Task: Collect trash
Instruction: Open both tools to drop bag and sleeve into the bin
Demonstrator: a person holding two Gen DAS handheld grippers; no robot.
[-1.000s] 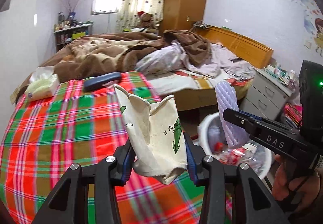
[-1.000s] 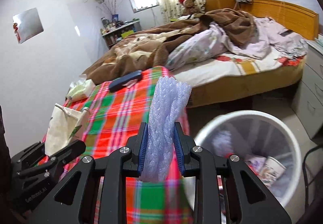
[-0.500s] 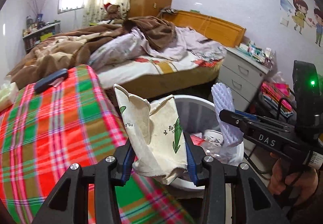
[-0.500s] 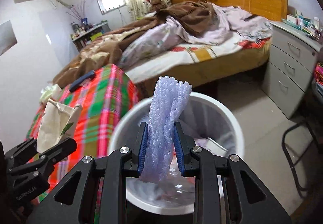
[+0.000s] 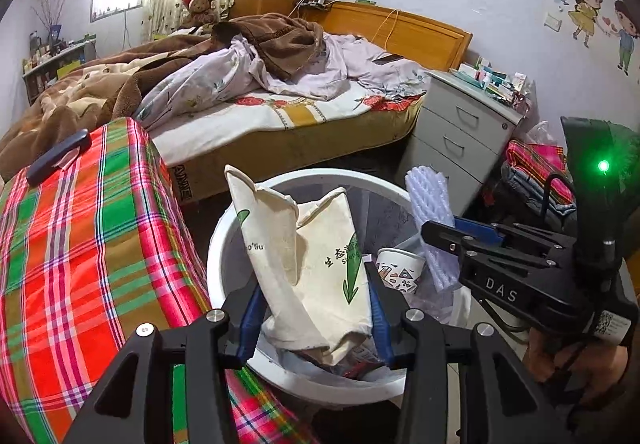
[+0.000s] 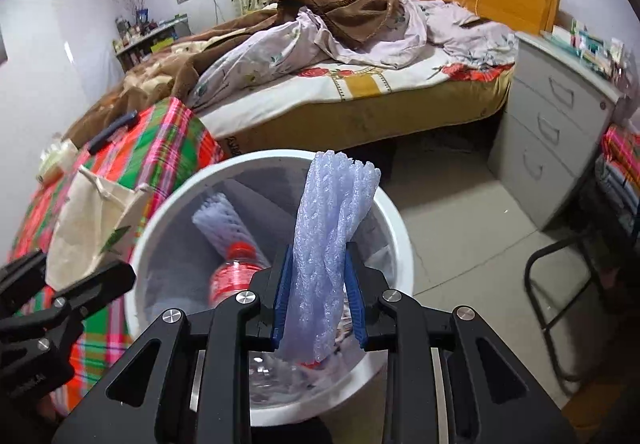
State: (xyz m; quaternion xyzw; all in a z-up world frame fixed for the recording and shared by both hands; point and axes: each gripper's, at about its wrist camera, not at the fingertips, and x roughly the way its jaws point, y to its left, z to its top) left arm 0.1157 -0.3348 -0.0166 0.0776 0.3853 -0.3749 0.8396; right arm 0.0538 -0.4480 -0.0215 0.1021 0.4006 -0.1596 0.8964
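— Over the white bin (image 5: 224, 244), what do the two views show, starting from the left?

— Farthest left is the desk under a plaid cloth (image 5: 80, 244), its right edge running just beside the bin's rim. A dark handle-like object (image 5: 58, 156) lies at the desk's far end, near the bed (image 5: 280, 112). Next, the left tongs (image 5: 316, 320) are pinching a crumpled cloth bag (image 5: 308, 256) with green print; the bag stands upright above the bin's near rim.

— And further right?

— The right tongs (image 6: 318, 308) are pressed onto a twisted lavender foam net (image 6: 332, 244), held upright over the bin's opening. Inside the bin lie another foam net (image 6: 224, 220), a bottle with a red label (image 6: 236, 272) and a printed paper cup (image 5: 400, 270).

— How much open room is there around the bin?

— Bare floor (image 6: 460, 224) opens to its right, reaching a grey drawer cabinet (image 6: 560, 140) and a black metal frame (image 6: 560, 304). Behind the bin, a strip of floor separates it from the bed's side edge.
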